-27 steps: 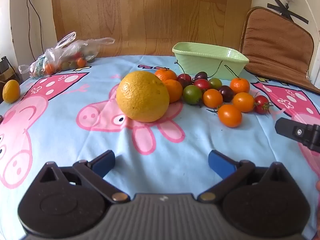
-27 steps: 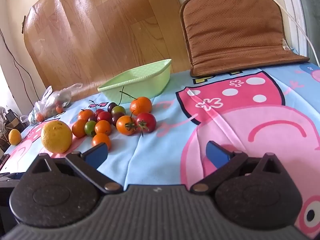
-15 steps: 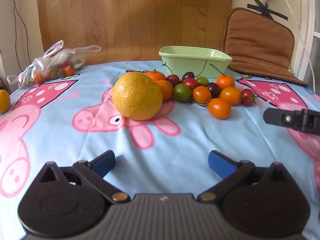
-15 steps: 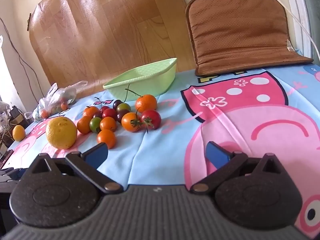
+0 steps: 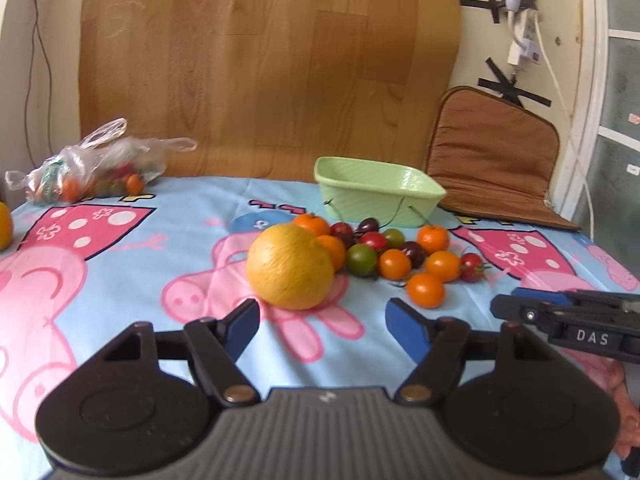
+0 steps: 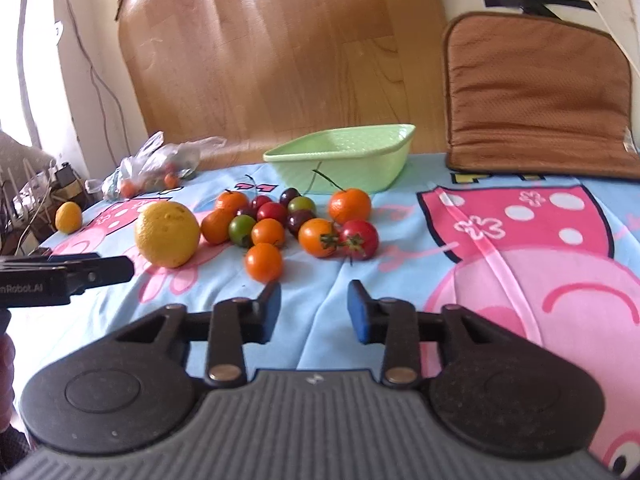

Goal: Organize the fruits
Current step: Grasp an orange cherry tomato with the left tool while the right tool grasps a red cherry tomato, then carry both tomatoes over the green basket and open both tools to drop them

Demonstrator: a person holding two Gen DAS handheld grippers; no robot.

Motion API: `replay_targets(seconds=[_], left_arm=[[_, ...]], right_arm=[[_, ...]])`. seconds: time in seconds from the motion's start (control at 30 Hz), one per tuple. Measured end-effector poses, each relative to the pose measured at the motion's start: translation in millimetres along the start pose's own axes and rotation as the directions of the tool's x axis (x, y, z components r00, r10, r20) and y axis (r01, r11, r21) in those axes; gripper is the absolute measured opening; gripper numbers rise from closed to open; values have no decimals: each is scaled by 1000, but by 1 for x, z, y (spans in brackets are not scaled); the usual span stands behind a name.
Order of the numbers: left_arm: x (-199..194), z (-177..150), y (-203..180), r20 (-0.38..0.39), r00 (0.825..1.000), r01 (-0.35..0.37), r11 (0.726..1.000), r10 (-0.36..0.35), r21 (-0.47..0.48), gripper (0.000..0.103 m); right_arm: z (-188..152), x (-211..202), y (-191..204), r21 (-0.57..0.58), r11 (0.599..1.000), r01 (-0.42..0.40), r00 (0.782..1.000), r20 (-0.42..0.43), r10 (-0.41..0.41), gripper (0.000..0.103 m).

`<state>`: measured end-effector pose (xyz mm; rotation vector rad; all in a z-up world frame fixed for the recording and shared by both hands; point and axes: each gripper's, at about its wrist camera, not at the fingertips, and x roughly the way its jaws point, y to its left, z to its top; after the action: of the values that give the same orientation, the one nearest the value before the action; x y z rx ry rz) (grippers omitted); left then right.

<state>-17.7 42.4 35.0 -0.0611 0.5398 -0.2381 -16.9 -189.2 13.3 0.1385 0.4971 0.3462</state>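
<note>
On your cloth: one large yellow-orange citrus [image 5: 290, 266], round, dimpled skin, at the left end of the fruit cluster and touching a small orange behind it. Beside it, a tight cluster of small fruits [image 5: 394, 256]: orange, red, green and dark purple, some with stems. Behind them, one pale green basket [image 5: 376, 192], upright, nothing visible inside it.

Large orange [image 5: 290, 266] on surface [image 5: 160, 264], left of small-fruit cluster [image 5: 400, 256]. Basket [image 5: 376, 192] just behind cluster. Bag [image 5: 92, 172] far left. Cushion [image 5: 492, 160] far right.
</note>
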Motion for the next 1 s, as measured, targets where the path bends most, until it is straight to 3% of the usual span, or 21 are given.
replay_targets(seconds=[0.03,0.17,0.27,0.33,0.8,0.93,1.0], left_arm=[[2,0,-2,-8,1000,25,1000,-25,-7,65],[20,8,-24,-39,989,146,989,-145,30,62],[38,13,-46,-51,984,173,981,-169,88,61],[52,15,-55,-74,980,189,977,-182,101,61],[91,11,-70,-153,982,135,983,-115,125,47],[92,12,-72,-151,983,126,983,-105,137,31],[90,12,-72,-157,980,142,982,-122,122,31]], right_arm=[[2,-2,2,-26,1000,-7,1000,6,7,28],[13,1,3,-131,991,-12,1000,-2,12,27],[22,7,-9,-187,982,18,1000,-5,-19,26],[27,11,-22,-200,980,-12,999,-37,5,27],[29,47,-39,-354,927,-126,988,-130,85,34],[31,58,-41,-350,927,-138,985,-150,90,34],[33,59,-43,-338,929,-149,981,-165,97,33]])
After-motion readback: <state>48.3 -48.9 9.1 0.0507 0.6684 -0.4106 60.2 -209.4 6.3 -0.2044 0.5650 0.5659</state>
